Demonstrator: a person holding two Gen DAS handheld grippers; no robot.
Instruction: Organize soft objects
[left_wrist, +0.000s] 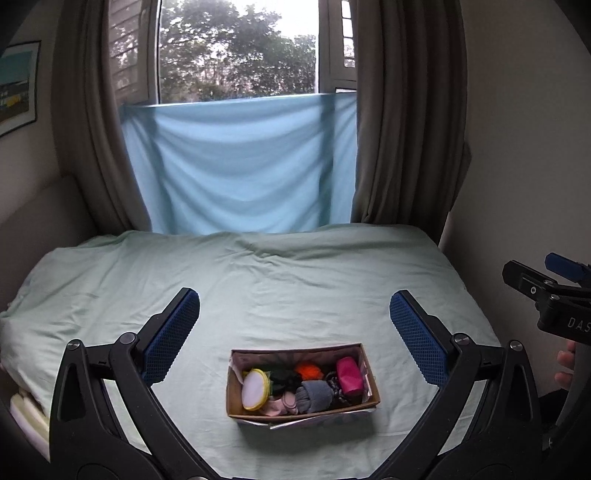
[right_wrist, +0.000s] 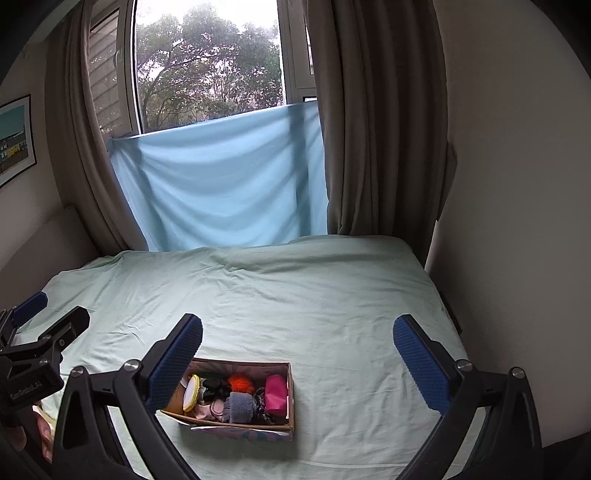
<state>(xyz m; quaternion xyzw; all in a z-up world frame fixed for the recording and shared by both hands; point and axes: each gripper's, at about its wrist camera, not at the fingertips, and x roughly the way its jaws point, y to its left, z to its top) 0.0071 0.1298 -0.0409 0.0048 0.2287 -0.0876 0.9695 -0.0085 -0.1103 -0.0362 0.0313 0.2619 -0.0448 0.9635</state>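
Cardboard box (left_wrist: 364, 400) of soft items rests on the green bedsheet (left_wrist: 258, 280), near its front edge. Left gripper (left_wrist: 294, 325) and right gripper (right_wrist: 297, 345) both gape wide, empty, above it. Only the right view's near finger (right_wrist: 173, 363) overlaps the box's left end.

Two black hand-held grippers with blue pads

The left gripper (left_wrist: 294, 314) and right gripper (right_wrist: 297, 338) share one build: black curved arms with triangular cut-outs, silver screws at the joints, and blue pads (left_wrist: 170, 334) textured with fine dots. White lettering marks each black body, and fingertips (left_wrist: 565, 367) show beside the right one.
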